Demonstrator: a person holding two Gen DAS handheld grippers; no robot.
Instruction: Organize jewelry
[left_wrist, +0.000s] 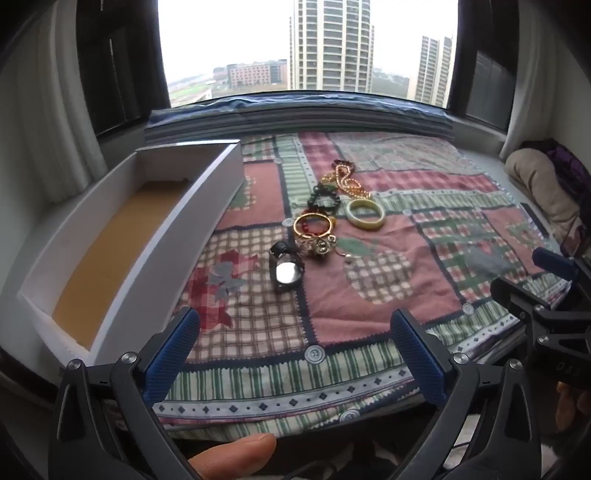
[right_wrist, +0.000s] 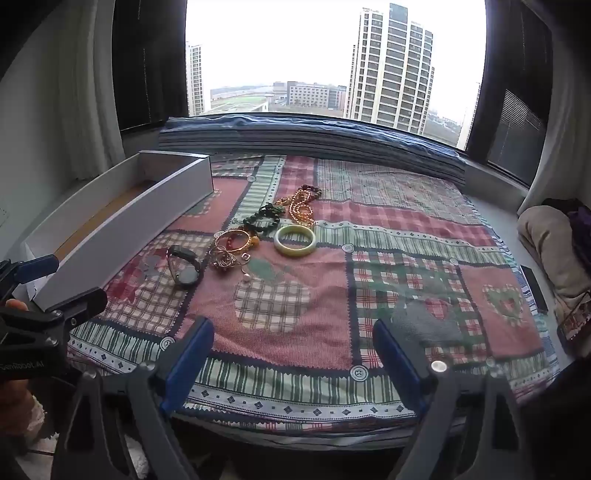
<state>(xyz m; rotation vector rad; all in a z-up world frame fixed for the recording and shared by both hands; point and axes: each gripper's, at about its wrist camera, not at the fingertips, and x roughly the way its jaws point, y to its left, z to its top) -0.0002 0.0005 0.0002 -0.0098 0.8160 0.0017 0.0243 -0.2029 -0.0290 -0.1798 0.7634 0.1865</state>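
Observation:
Jewelry lies in a loose line on the patchwork cloth (left_wrist: 369, 306): a black watch (left_wrist: 285, 269), a gold bangle (left_wrist: 313, 225), a tangle of small gold pieces (left_wrist: 320, 246), a dark green bead bracelet (left_wrist: 324, 197), a pale jade bangle (left_wrist: 365, 214) and a gold chain (left_wrist: 347, 182). A long white box (left_wrist: 201, 229) with a tan floor stands open at the left. My left gripper (left_wrist: 295, 325) is open and empty, near the cloth's front edge. My right gripper (right_wrist: 293, 332) is open and empty, short of the jade bangle (right_wrist: 295, 240) and watch (right_wrist: 184, 266).
A window ledge with a folded blue-grey cover (left_wrist: 295, 118) runs behind the cloth. A beige cushion (right_wrist: 550, 240) and a dark flat object (right_wrist: 533, 284) sit at the right. The right gripper shows at the left wrist view's right edge (left_wrist: 546, 295).

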